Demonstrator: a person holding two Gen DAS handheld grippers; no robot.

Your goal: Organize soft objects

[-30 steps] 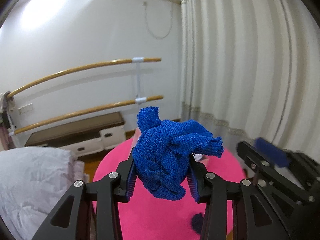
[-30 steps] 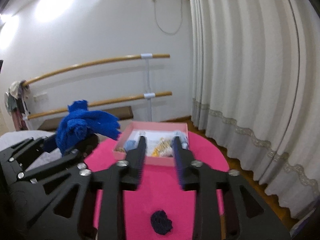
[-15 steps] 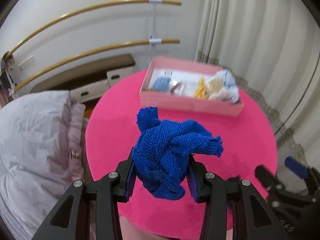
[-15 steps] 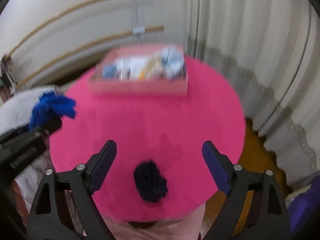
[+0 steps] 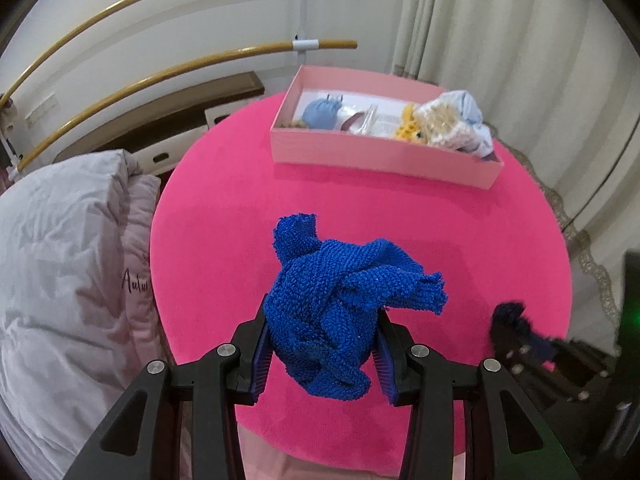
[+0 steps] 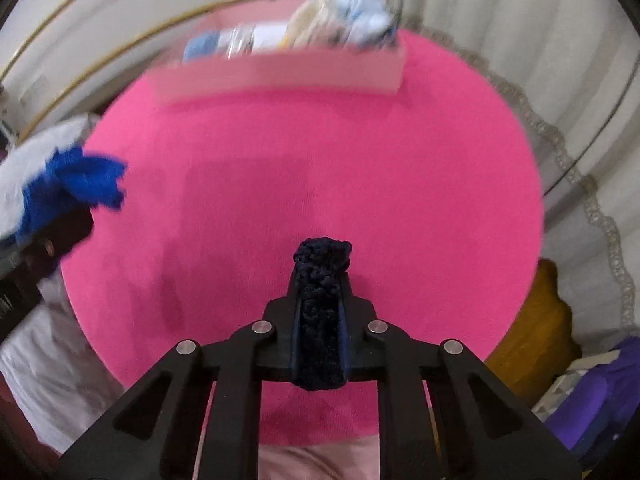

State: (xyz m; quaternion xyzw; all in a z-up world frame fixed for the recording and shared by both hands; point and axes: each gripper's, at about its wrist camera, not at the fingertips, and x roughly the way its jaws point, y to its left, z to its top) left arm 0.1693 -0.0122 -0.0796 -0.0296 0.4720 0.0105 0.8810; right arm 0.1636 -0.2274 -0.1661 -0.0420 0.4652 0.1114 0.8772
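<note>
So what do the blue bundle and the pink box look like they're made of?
Blue bundle: looks like knitted or crocheted yarn, matte, with visible loop stitches and frayed edges. Pink box: probably cardboard, with thin, flat, straight walls and a smooth, dull finish.

The blue cloth (image 5: 340, 312) at frame centre is a coarse, matt knit. The dark navy piece (image 6: 322, 312) is rough crochet yarn. The desk (image 5: 360, 208) wears a smooth, matt pink fabric. The pink box (image 5: 384, 158), upper right, looks like matt cardboard. Each hand-held gripper is matt black plastic with shiny metal screws (image 5: 419, 350). Glossy wooden rails (image 5: 160, 76) curve across the upper left.
</note>
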